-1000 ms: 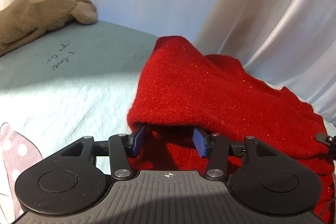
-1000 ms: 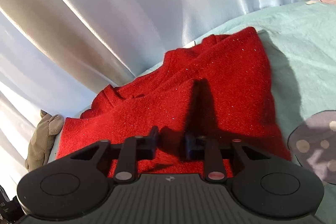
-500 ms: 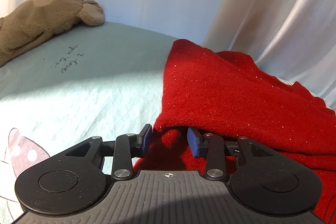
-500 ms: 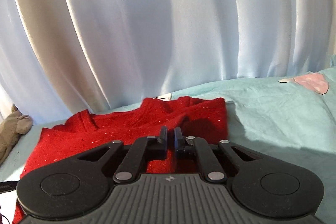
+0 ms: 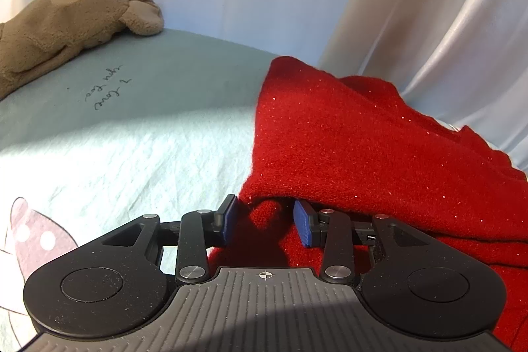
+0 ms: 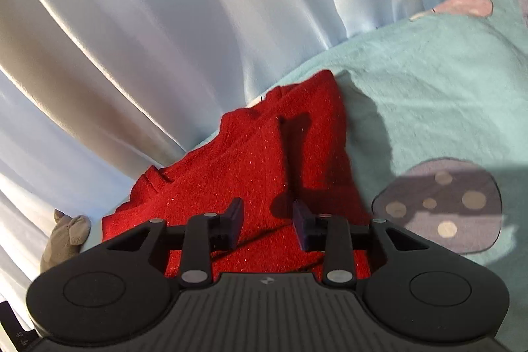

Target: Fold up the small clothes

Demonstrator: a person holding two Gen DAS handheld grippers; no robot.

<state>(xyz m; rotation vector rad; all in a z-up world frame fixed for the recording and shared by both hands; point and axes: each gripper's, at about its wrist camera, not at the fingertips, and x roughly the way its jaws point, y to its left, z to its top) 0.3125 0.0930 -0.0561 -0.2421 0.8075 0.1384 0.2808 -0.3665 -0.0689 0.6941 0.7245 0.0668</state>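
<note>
A red knitted garment [image 5: 363, 137] lies folded over on the pale teal sheet [image 5: 132, 147], its thick folded edge draped over my left fingertips. My left gripper [image 5: 265, 218] sits at that near corner, and its blue pads are closed partway on a bunch of the red cloth. In the right wrist view the same garment [image 6: 247, 170] runs away towards the curtain. My right gripper [image 6: 267, 220] hovers just above its near end; its jaws are opening, the cloth lies under the gap, and the pads do not press on it.
A brown plush toy [image 5: 66, 18] lies at the far left of the bed and shows again at the lower left [image 6: 66, 236]. White curtains [image 6: 165, 22] hang right behind the garment. The sheet [image 6: 429, 71] has a dotted grey print [image 6: 439, 207] to the right.
The left jaws narrowed onto the red fold and then held still. The right jaws closed completely, then parted again, while the right view swung up to the curtain and back down over the garment.
</note>
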